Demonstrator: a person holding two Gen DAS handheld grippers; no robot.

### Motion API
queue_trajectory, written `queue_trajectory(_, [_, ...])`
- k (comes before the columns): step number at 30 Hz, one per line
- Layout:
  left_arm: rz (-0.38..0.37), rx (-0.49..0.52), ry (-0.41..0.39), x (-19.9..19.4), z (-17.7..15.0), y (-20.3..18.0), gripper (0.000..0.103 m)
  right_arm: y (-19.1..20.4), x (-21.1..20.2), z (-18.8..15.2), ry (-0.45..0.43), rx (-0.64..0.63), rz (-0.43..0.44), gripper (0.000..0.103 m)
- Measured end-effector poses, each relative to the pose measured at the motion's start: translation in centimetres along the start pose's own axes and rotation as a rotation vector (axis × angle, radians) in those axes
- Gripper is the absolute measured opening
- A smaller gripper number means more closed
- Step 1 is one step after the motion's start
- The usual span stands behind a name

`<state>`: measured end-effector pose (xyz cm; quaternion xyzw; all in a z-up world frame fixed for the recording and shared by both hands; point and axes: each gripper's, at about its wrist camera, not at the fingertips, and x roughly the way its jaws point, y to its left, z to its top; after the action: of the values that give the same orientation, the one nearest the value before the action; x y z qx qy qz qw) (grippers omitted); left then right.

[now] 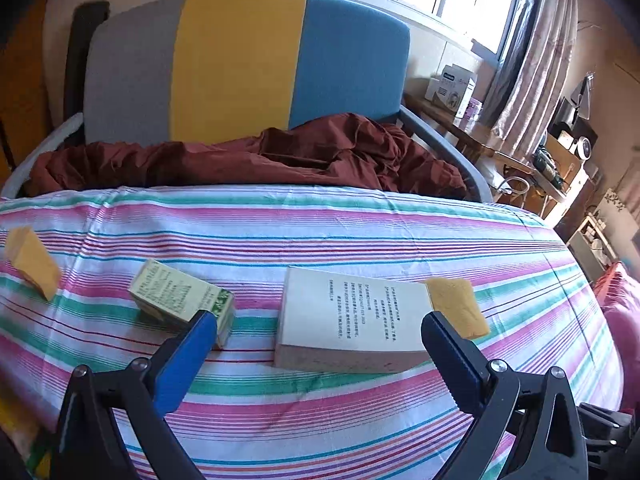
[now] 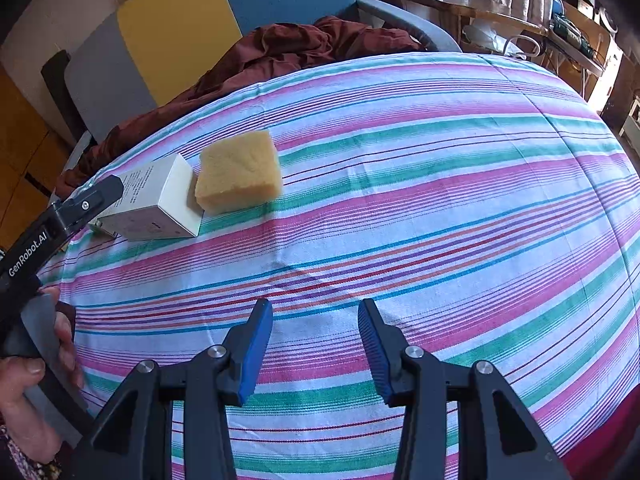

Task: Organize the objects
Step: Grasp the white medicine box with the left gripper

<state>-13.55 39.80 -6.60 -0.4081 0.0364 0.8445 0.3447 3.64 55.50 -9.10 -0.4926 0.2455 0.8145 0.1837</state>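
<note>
Grippers are both gaping: left gripper (image 1: 320, 320) is hovering wide around the white box (image 1: 348, 316), sponge (image 1: 458, 306) touching its one-o'clock corner; right gripper (image 2: 315, 312) is holding nothing.

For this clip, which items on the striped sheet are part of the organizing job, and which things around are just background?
Job items:
white box
green box
yellow sponge beside the white box
second yellow sponge at far left
left tool, open around the white box
right tool, open, empty

Just lying about:
maroon cloth
chair
wooden shelf clutter
</note>
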Motion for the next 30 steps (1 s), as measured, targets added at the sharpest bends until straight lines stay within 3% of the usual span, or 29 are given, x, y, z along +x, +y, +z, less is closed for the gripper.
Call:
queue_trajectory(4, [-0.159, 0.024, 0.02, -0.9, -1.2, -1.3, 0.103, -0.5, -0.2, -0.1, 0.008, 0.035, 0.02, 0.045])
queue_trajectory(8, [-0.31, 0.165, 0.087, -2.8, -3.6, -4.4, 0.103, -1.4, -0.1, -0.3, 0.019, 0.088, 0.029, 0.045])
queue_trajectory(11, [-0.375, 0.251, 0.117, -4.3, -5.2, -6.1, 0.103, -2.0, -0.2, -0.3, 0.029, 0.131, 0.051, 0.045])
queue_trajectory(12, [-0.361, 0.28, 0.1, -4.8, -5.3, -6.5, 0.103, -2.0, -0.2, -0.3, 0.026, 0.138, 0.05, 0.045])
queue_trajectory(14, [-0.242, 0.322, 0.031, -5.3, -4.6, -6.9, 0.103, -2.2, -0.5, -0.3, 0.015, 0.148, 0.043, 0.045])
queue_trajectory(17, [-0.102, 0.32, -0.013, -4.3, -1.6, -6.3, 0.103, -2.3, -0.6, -0.2, 0.011, 0.152, 0.048, 0.045])
queue_trajectory(20, [-0.063, 0.352, -0.004, -2.0, 1.7, -5.8, 0.103, -2.4, -0.4, -0.1, 0.022, 0.164, 0.059, 0.045])
queue_trajectory(24, [-0.074, 0.376, 0.096, 2.0, 4.4, -5.8, 0.103, -2.8, -0.2, -0.2, 0.034, 0.176, 0.066, 0.045])
queue_trajectory(27, [-0.107, 0.405, 0.25, 5.0, 3.9, -5.6, 0.103, -3.5, -0.1, -0.2, 0.042, 0.199, 0.072, 0.045])
queue_trajectory(30, [-0.146, 0.479, 0.364, 5.2, 1.6, -5.5, 0.103, -4.3, -0.7, -0.6, 0.046, 0.236, 0.08, 0.045])
